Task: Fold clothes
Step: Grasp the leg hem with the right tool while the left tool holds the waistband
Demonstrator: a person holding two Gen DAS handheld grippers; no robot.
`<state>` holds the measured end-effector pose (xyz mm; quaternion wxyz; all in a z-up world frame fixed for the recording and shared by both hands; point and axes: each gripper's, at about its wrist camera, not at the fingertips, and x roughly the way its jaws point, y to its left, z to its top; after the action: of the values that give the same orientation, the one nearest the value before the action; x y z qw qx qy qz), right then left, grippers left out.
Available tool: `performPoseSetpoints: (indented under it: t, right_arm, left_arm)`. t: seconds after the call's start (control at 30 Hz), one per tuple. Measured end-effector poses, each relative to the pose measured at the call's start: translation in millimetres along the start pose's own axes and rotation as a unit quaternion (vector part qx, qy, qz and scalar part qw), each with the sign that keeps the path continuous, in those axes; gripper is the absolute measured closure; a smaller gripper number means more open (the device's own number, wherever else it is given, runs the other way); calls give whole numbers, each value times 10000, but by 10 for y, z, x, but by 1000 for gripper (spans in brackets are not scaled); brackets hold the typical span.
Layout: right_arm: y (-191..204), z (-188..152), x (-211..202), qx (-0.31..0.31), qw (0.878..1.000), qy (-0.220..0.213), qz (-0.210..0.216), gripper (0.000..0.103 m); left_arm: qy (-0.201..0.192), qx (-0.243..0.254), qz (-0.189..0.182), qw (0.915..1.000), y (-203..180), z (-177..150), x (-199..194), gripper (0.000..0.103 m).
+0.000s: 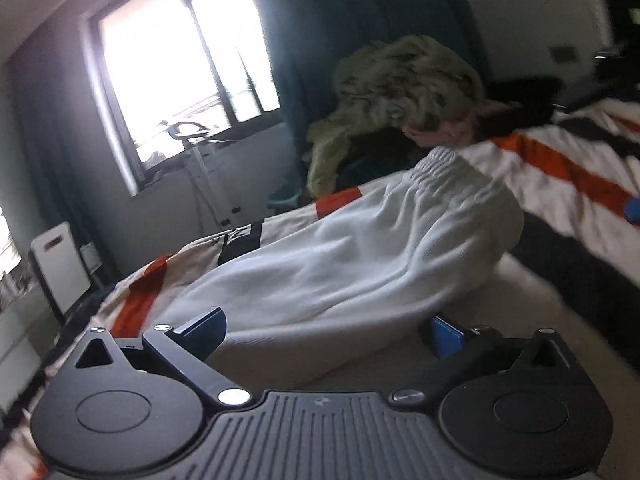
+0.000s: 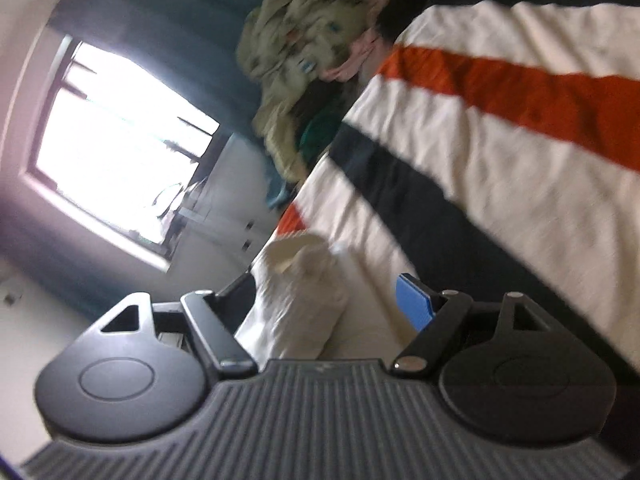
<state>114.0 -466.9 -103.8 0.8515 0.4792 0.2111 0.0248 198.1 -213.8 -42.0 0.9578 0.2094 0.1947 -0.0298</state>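
A white garment with an elastic waistband (image 1: pixel 340 256) lies on the striped bed cover (image 1: pixel 560 160). My left gripper (image 1: pixel 324 332) is open, its blue pads wide apart on either side of the garment's near edge. In the right wrist view, my right gripper (image 2: pixel 324 300) is open too, and a bunched white part of the garment (image 2: pixel 296 304) lies between its fingers, near the left one. The right gripper's blue pad (image 2: pixel 414 300) stands apart from the cloth. The view is tilted and blurred.
A heap of olive and dark clothes (image 1: pixel 400 92) is piled at the far end of the bed, also seen in the right wrist view (image 2: pixel 312 52). A bright window (image 1: pixel 176 60), teal curtains and a white heater (image 1: pixel 60 268) stand beyond the bed.
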Motion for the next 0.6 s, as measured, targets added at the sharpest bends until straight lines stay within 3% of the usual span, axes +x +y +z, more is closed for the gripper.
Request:
performPoseSetpoints:
  t: [0.2,0.33,0.53,0.6]
  right_arm:
    - [189,-362,215,-269,9970,642,329,23]
    - [133,-472,541,70,9958,864,283,24]
    - [182,-520,912,52,9981,593,153,26]
    - [197,-518,961,-156,9988,462,-53,41]
  left_arm:
    - [248,0,237,9994,724,-261,-164,0]
    - [369,-250,958,9944,991,-507,-220,0]
    - [366,-123,770,9963,1084,-568,-136,0]
    - [386,-143,728,9965,1094,-574,-77,0]
